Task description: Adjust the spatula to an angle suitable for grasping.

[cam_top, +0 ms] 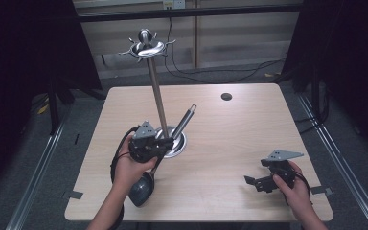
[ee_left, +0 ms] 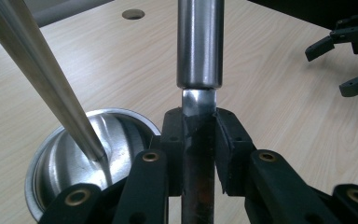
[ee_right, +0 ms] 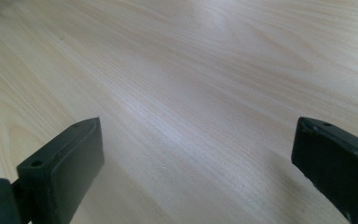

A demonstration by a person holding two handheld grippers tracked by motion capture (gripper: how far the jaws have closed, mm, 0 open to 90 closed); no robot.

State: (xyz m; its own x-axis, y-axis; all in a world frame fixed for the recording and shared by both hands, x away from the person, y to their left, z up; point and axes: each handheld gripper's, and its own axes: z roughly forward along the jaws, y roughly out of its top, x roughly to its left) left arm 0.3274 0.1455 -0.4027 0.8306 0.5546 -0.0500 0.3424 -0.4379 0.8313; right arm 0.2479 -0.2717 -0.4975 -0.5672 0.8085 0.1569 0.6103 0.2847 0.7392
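**Left tool clamped on ladle handle; right tool idle, jaws apart**

Left tool [cam_top: 165, 143] closed on the ladle [cam_top: 143, 188], pads pressing both sides of the dark flat part of the shank, just below the thicker polished handle section [ee_left: 199, 44]. Held in the left hand [cam_top: 129, 167] near the counter's middle, just beside the stand base. Ladle tilted: dark bowl low, toward the near counter edge below the hand; handle tip with its hanging loop [cam_top: 192, 108] pointing up and away to the right. Not possible to tell whether the bowl touches the counter [cam_top: 249, 129].

Utensil stand [cam_top: 156, 91]: round shiny dished base [ee_left: 60, 163] on the counter, slim pole rising from its centre, hooked crown with a ball on top. Nothing seen hanging from the hooks.

Right tool [cam_top: 258, 182] held in the right hand [cam_top: 294, 189] near the front right of the counter, well apart from the stand. Jaws spread wide, bare wood grain between them in the right gripper view [ee_right: 196, 186]. Round cable hole [cam_top: 226, 96] at the far side of the counter.
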